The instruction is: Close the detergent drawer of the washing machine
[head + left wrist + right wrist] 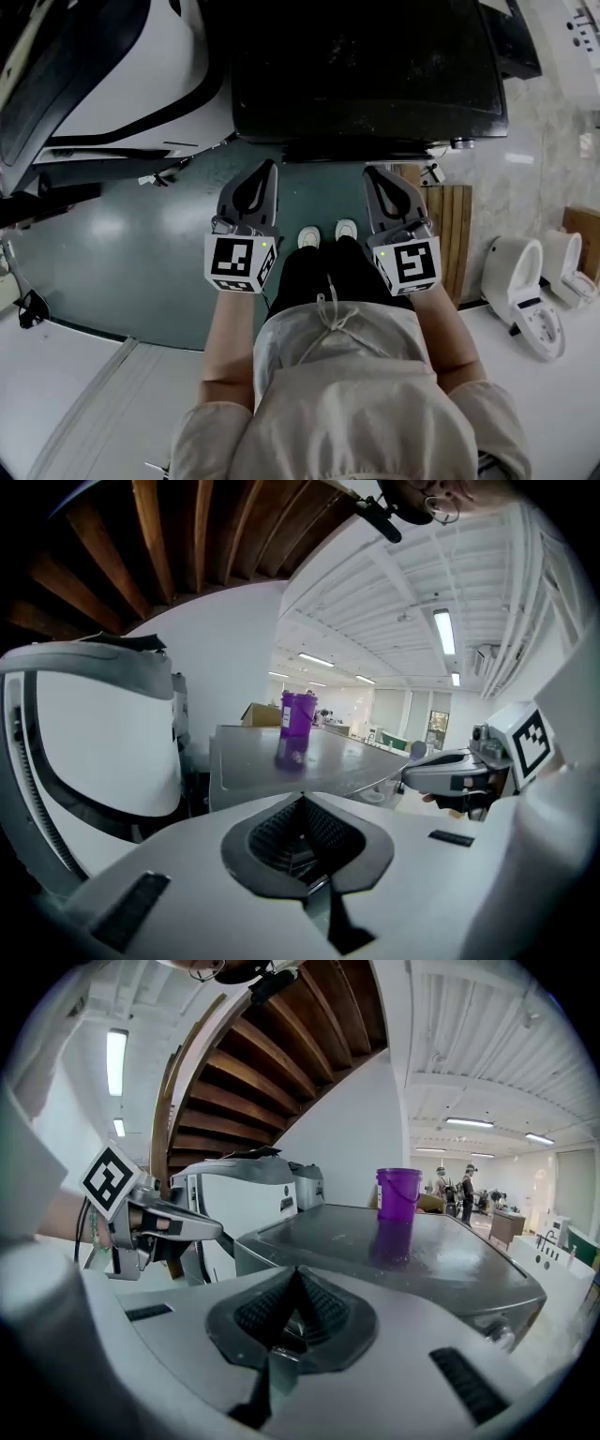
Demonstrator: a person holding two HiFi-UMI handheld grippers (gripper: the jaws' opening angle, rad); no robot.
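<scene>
The dark-topped washing machine (366,66) fills the upper middle of the head view. Under its front edge a dark ledge (361,150) juts out; I cannot tell whether this is the detergent drawer. My left gripper (270,167) and right gripper (372,172) are held side by side just short of that edge, both shut and empty. The left gripper view looks past its closed jaws (302,801) to the machine's grey top (272,771), where a purple container (296,728) stands. The right gripper view (298,1271) shows the same top (422,1251) and container (397,1194).
A large white appliance (122,66) stands left of the washer. A wooden slatted panel (455,234) and white toilets (520,291) are at the right. The person's shoes (323,234) stand on the green floor between the grippers. A wooden stair underside (281,1072) hangs overhead.
</scene>
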